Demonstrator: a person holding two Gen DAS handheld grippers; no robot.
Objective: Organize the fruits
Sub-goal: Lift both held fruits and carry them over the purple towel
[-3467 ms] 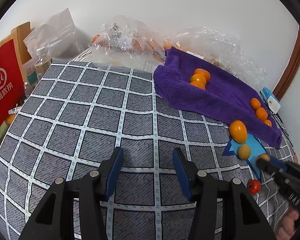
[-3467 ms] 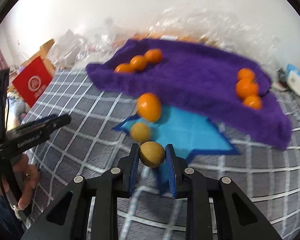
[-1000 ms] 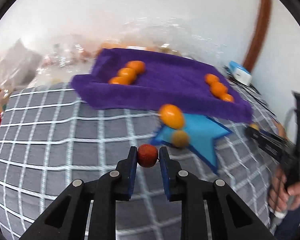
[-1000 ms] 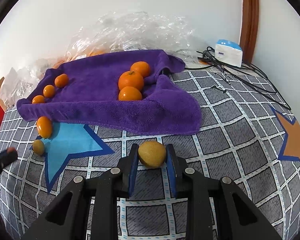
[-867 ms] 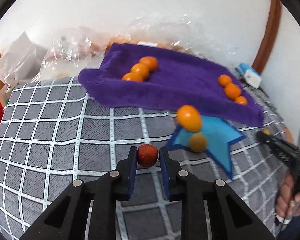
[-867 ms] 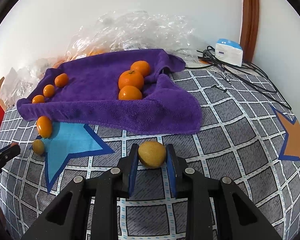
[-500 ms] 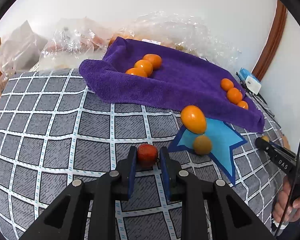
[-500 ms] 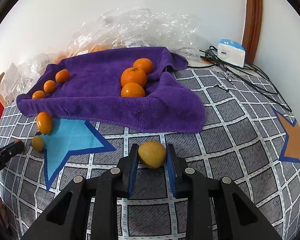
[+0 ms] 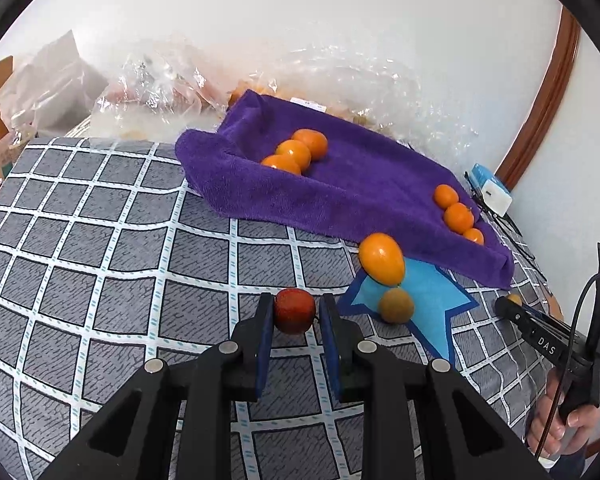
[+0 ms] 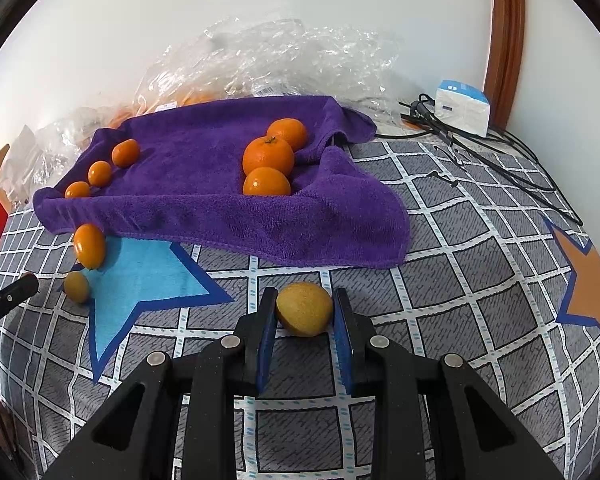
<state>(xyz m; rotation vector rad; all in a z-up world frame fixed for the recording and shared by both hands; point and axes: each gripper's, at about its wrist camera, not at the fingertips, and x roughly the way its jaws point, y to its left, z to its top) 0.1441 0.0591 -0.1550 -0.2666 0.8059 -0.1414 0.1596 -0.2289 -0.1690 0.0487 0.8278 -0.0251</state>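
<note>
I have a small red fruit point(image 9: 295, 311) clenched between the jaws of my left gripper point(image 9: 295, 316), and a dull yellow-brown fruit point(image 10: 305, 309) pinched the same way in my right gripper point(image 10: 305, 314); both grips look firm, pads pressing on either side. What has changed is mostly on the left: three and a half seconds ago those jaws stood wide apart with nothing in them and the red fruit lay out by the blue star; now it is picked up, and over the last second the left view has swung so that the purple towel point(image 9: 360, 196) has slid from dead ahead toward 1 o'clock. The right view has barely shifted in that second, the yellow fruit held over the checked grey bed cover point(image 10: 460, 280) just short of the towel's near hem at 12 o'clock. I read this as both pickups done and only the placing left. On the towel, three larger tangerines point(image 10: 269, 155) sit in a row at 12 o'clock in the right view and three smaller ones point(image 10: 100, 173) at 10 o'clock. An oval orange fruit point(image 10: 89, 245) and a small yellow-brown one point(image 10: 76, 286) lie loose at the blue star point(image 10: 140, 276), so more trips seem needed.
</note>
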